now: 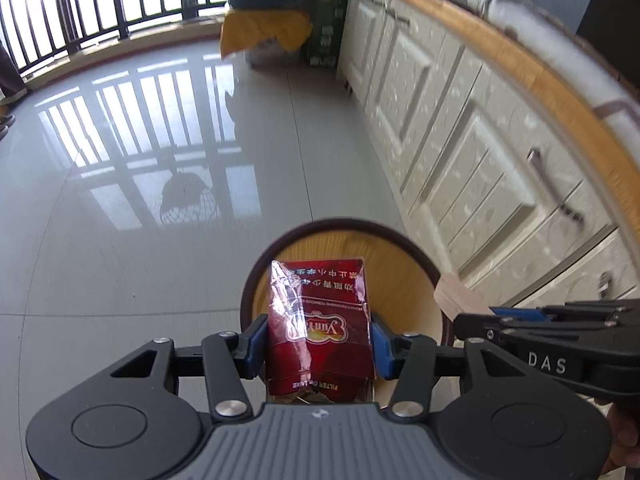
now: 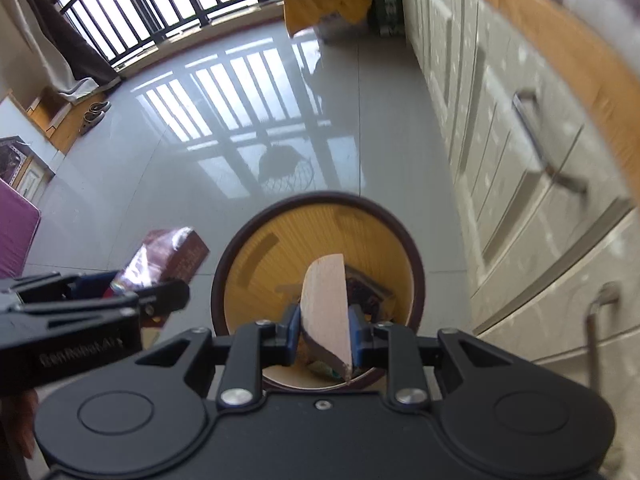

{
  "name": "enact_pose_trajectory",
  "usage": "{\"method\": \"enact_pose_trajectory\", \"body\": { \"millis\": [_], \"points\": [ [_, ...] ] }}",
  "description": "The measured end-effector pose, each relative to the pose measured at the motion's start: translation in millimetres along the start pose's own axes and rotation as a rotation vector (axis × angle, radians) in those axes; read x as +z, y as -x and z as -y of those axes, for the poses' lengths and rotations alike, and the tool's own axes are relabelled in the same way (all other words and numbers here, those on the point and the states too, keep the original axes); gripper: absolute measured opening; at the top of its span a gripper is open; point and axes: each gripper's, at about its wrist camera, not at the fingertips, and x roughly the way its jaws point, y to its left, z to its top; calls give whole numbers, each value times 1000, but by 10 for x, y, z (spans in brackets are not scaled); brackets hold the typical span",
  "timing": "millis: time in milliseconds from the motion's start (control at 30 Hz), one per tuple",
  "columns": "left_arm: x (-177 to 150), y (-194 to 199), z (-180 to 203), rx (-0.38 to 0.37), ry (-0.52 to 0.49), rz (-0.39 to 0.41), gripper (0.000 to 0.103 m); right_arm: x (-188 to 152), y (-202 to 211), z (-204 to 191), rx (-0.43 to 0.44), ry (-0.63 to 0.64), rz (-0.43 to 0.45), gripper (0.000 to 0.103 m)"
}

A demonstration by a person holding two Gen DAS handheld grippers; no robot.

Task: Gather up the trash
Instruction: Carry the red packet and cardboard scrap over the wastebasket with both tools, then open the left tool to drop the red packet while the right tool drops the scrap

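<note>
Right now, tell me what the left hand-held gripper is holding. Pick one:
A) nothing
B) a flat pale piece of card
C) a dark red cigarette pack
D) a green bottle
C: in the left wrist view the left hand-held gripper has its blue pads pressed on both sides of a dark red cigarette pack, above the round bin; the pale card sits in the right hand-held gripper.

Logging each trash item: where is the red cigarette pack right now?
Left wrist view: the red cigarette pack is clamped in the left gripper, over the round bin beside the cabinets.
</note>
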Motion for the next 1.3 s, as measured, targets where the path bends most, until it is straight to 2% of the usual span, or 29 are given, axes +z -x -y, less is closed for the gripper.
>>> {"method": "enact_pose_trajectory", "body": {
  "millis": [533, 800, 900, 967, 1033, 1233, 1300],
  "points": [
    [-196, -864, -24, 13, 48, -228, 53, -12, -625, 262, -22, -65, -129, 26],
    [-207, -1064, -20, 51, 39, -281, 54, 17, -706, 291, -17, -74, -138, 26],
    [-191, -1120, 1, 63, 25, -296, 60, 22, -745, 286, -18, -63, -143, 26],
    [-193, -1124, 7, 63, 19, -296, 70, 29, -758, 267, -8, -54, -137, 26],
    [-200, -1118, 4, 60, 11, -301, 74, 41, -754, 244, 6, -45, -127, 26],
    [-201, -1109, 7, 55, 4, -298, 81, 87, -721, 227, 28, -38, -84, 29],
    [-197, -1107, 15, 55, -3, -298, 82, 100, -708, 230, 31, -37, -73, 35]
  ]
}}
